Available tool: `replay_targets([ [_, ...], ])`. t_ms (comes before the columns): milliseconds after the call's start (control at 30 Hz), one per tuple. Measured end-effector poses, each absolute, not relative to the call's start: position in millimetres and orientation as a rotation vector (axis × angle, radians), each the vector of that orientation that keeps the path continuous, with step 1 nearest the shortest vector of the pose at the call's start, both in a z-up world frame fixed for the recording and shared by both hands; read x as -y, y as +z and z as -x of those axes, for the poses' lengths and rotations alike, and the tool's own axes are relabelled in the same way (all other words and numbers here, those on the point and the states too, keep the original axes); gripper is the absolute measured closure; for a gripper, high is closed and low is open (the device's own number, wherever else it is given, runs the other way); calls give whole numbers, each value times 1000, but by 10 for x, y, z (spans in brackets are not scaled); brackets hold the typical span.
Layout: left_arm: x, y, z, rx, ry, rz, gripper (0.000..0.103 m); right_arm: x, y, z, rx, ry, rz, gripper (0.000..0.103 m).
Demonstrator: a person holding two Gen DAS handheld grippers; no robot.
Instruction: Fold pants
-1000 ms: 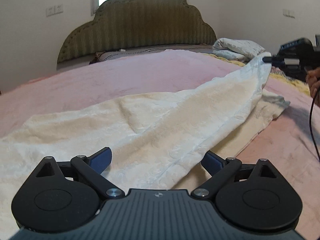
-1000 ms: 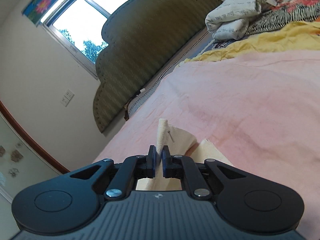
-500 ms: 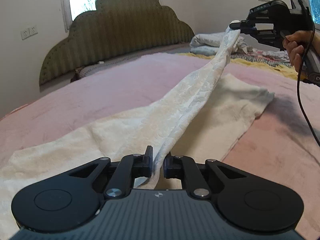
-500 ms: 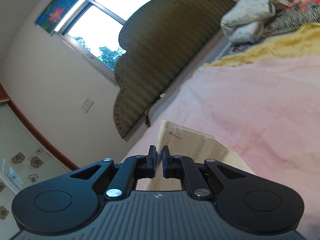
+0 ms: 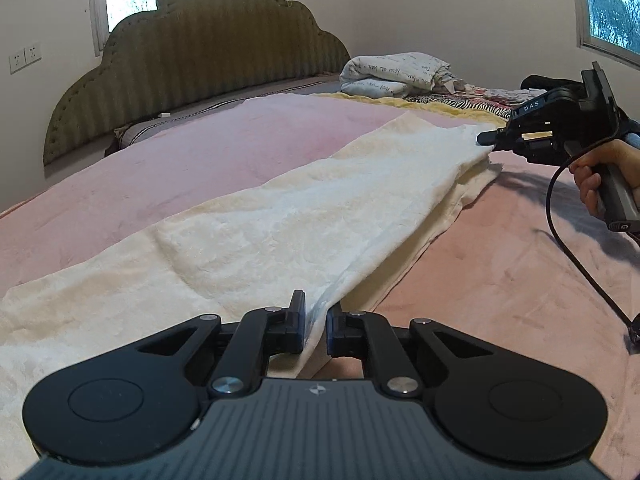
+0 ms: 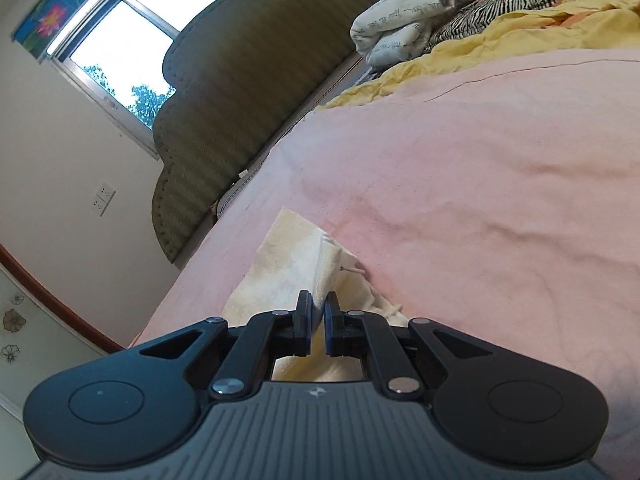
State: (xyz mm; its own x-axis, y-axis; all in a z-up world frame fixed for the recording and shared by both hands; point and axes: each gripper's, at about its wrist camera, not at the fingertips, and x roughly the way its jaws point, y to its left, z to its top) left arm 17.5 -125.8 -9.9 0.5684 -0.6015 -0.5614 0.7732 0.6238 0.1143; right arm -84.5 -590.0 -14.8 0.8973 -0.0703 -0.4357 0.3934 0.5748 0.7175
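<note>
Stretching between the two tongs, the cream pants [image 5: 304, 216] lie along the pink bed [image 5: 168, 176], one leg laid over the other. The left tongs [image 5: 316, 326] pinch the near edge of the top layer; the right tongs [image 5: 490, 140], far ahead and to the right, pinch the cloth's far end, seen close in the right wrist view [image 6: 317, 318]. Risk, as I judge it: uneven pulling could slide the lower leg out of line, or a thin pinch could slip and drop the layer crooked. Beyond the right tongs sit a folded quilt [image 5: 394, 74] and the headboard [image 5: 200, 60].

One pants [image 5: 304, 216]; two hand-held grippers: left hand-held gripper [image 5: 316, 322], right hand-held gripper [image 6: 316, 318]; one headboard [image 5: 200, 56].
</note>
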Motion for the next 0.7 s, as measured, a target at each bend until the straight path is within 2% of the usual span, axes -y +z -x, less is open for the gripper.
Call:
replay_targets([
  [133, 1269, -205, -185, -524, -837, -397, 92, 5838, -80, 850, -399, -300, -874, 97],
  [200, 1246, -198, -184, -520, -829, -393, 79, 5817, -71, 828, -421, -325, -867, 97],
  [233, 1235, -177, -179, -524, -833, -388, 79, 5809, -63, 807, -443, -345, -851, 95],
  [267, 1221, -158, -174, -532, -830, -388, 70, 5815, -71, 789, -478, -358, -844, 94],
  [300, 1199, -132, -167, -539, -825, -384, 58, 5835, -80, 797, -498, -374, -847, 93],
  [400, 1076, -12, -156, -533, -850, -297, 32, 5777, 66, 904, -420, -505, -798, 93],
  [500, 971, 95, -237, -516, -827, -168, 24, 5629, 332, 805, -340, -594, -587, 93],
  [600, 956, 81, -409, -521, -703, -115, 22, 5498, 454, 312, -446, -374, -458, 93],
  [700, 947, -56, -573, -578, -613, -117, 22, 5340, 332, -263, -584, -207, -370, 93],
])
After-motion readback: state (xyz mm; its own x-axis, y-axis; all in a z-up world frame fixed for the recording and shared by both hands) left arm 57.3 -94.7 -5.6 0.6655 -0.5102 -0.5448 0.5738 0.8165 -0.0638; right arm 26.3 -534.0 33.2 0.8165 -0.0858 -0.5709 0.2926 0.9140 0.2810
